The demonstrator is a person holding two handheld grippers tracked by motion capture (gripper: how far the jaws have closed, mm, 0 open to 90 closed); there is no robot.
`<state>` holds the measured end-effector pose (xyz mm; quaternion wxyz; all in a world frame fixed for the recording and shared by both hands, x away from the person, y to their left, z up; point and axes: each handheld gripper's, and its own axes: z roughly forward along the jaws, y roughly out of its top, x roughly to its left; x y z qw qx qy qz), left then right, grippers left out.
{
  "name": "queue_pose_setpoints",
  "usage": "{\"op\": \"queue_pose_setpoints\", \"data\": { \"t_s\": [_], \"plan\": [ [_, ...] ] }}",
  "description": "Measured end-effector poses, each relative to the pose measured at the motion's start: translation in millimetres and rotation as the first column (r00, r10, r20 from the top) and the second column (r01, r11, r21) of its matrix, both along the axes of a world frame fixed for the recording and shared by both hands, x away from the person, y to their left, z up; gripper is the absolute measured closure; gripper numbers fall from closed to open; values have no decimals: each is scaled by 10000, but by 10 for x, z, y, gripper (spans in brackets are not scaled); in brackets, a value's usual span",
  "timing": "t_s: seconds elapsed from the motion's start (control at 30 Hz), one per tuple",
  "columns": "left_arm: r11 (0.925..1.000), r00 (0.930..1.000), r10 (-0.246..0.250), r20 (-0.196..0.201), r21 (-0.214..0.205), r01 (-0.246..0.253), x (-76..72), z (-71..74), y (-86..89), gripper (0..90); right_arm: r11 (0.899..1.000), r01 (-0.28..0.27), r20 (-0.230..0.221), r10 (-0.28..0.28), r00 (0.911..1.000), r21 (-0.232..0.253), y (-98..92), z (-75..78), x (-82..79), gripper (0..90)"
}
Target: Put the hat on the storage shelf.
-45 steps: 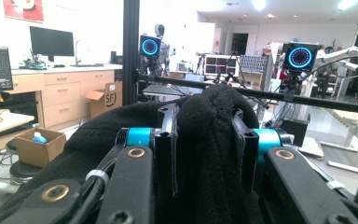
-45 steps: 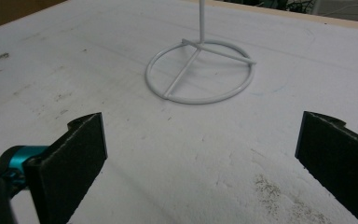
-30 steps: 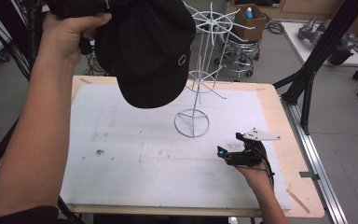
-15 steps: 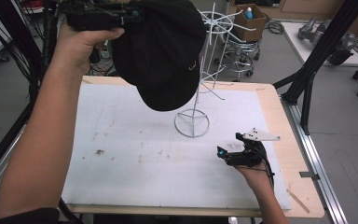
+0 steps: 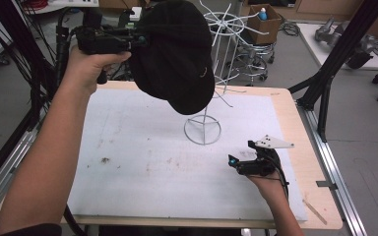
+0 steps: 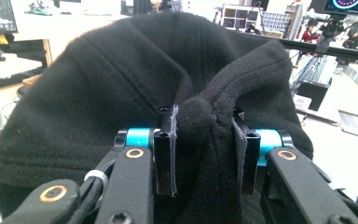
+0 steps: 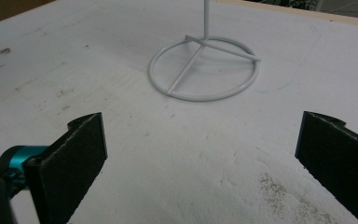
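A black cap (image 5: 177, 54) hangs in the air above the back of the table, held by my left gripper (image 5: 140, 40), which is shut on a fold of its fabric (image 6: 200, 116). The cap hangs just left of a white wire hat stand (image 5: 211, 64) and covers part of it. The stand's round base (image 7: 204, 70) rests on the white mat. My right gripper (image 5: 236, 162) rests low on the mat near the right front, jaws wide open with nothing between them, pointing at the stand's base.
The white mat (image 5: 128, 162) covers a wooden table (image 5: 295, 113). Black frame struts (image 5: 334, 64) rise at the right and left. A cardboard box (image 5: 266, 19) and a stool (image 5: 251, 64) stand beyond the table's far edge.
My left gripper has carried the cap rightward and slightly up toward the stand. The right gripper has stayed still.
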<state>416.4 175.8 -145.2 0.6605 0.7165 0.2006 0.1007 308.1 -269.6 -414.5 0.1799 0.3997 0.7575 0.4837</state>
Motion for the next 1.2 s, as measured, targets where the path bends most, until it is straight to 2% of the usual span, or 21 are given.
{"op": "queue_pose_setpoints", "data": {
  "t_s": [0.43,0.8,1.2],
  "plan": [
    [9999,9993,94,-359,66,-92,47,-230,14,672,10000,-14,2,14,10000,-32,2,-1,1,10],
    [9998,9977,137,-667,-109,-144,72,-319,58,630,10000,3,-16,-3,10000,-45,9,-1,-2,11],
    [9997,9956,246,-908,-64,-253,71,-431,116,571,9999,-50,9,50,10000,-95,19,-3,-2,11]
  ]
}}
